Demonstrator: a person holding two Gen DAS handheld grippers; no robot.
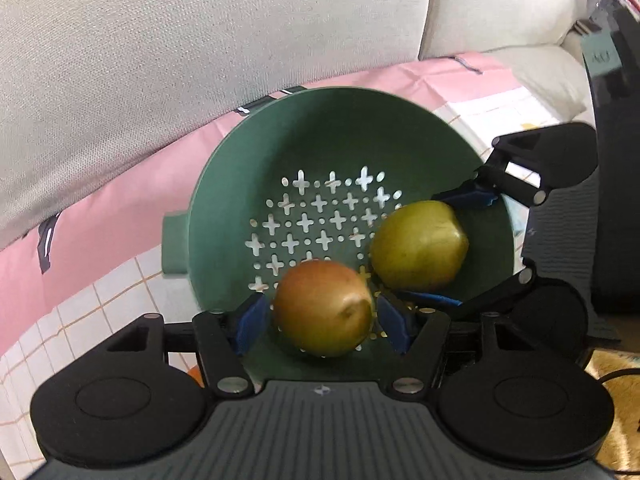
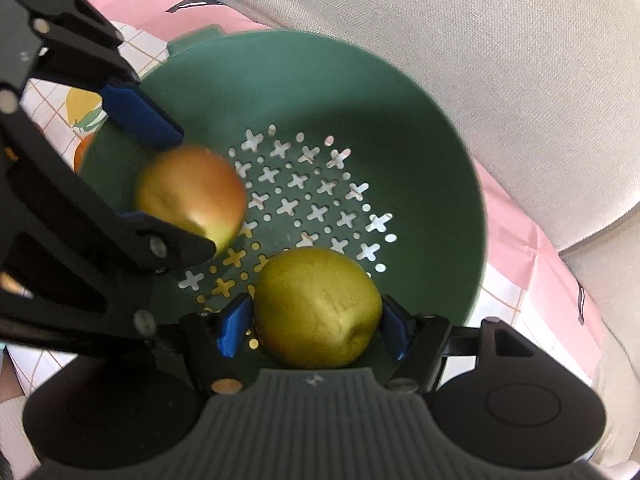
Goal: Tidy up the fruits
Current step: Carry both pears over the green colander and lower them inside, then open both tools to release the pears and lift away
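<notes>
Left wrist view looks down into a green colander point(image 1: 320, 132) standing on a pink and white checked cloth point(image 1: 120, 208) in front of a pale sofa cushion point(image 1: 160, 40). 2 fruits lie inside it, among the cross-shaped holes of its floor. A reddish-yellow apple point(image 1: 324, 307) sits between the blue pads point(image 1: 250, 326) of the left gripper point(image 1: 320, 326); narrow gaps show on both sides of the fruit, so the jaws stand released around it rather than clamped. Just beside it, nearer the far-right wall, a green apple point(image 1: 419, 245) lies between the blue pads of the right gripper point(image 1: 448, 252), which reaches in from the right edge. Right wrist view gives the same bowl point(image 2: 360, 92) from the other side: the green apple point(image 2: 318, 307) fills the space between the right gripper point(image 2: 314, 330) and its blue pads point(image 2: 234, 328), with a slim gap on the left and the right pad very close, contact there unclear; the jaws look released. The left gripper point(image 2: 160, 176) comes in from the upper left, and the reddish apple point(image 2: 191, 194), blurred, lies between its fingers. The 2 apples are near each other but apart. A printed lemon point(image 2: 82, 104) shows on the cloth beyond the rim.
</notes>
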